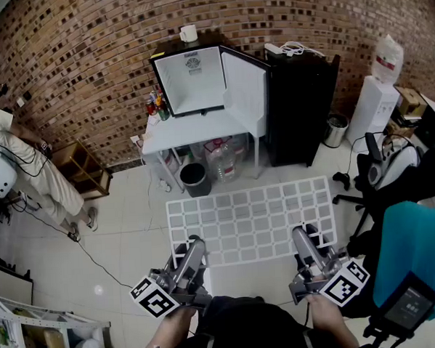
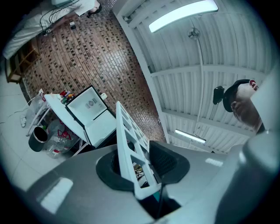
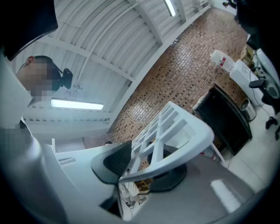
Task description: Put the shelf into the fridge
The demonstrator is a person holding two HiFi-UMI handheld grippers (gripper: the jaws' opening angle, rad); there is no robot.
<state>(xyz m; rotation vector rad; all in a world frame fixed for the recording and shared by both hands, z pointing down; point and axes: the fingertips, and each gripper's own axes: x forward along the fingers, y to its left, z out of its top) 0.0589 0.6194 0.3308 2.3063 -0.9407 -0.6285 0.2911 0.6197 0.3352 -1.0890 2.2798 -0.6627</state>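
Shelf [image 1: 252, 219] of white open grid, held roughly level above the pale tiled floor [image 1: 133, 232], with its long side running left to right in the head view. The left gripper [image 1: 193, 245] clamps the near edge of the shelf close to its left corner; the right gripper [image 1: 303, 236] clamps the same edge close to its right corner. In the left gripper view the shelf [image 2: 131, 135] passes edge-on between the two dark pads of the left gripper [image 2: 140, 164], which press on it from both sides. In the right gripper view the shelf [image 3: 175, 127] is likewise pinched in the right gripper [image 3: 140, 162] (its rounded corner bulges toward the lens).

The fridge [image 1: 191, 80], a small unit with a white interior, stands on a white table [image 1: 179, 131] against the far brick wall [image 1: 88, 60], well apart from the shelf. Its door [image 1: 246, 92] is swung open to the right. A white cup [image 1: 188, 33] sits on top of the fridge, and bottles [image 1: 156, 106] stand at its left on the table. A black bin [image 1: 194, 179] and clear water jugs [image 1: 220, 158] are under the table. A tall black cabinet [image 1: 305, 107] is just right of the open door, with a water dispenser [image 1: 374, 107] farther right. A second person [image 1: 16, 155] stands at the far left beside a wooden stand [image 1: 82, 166].
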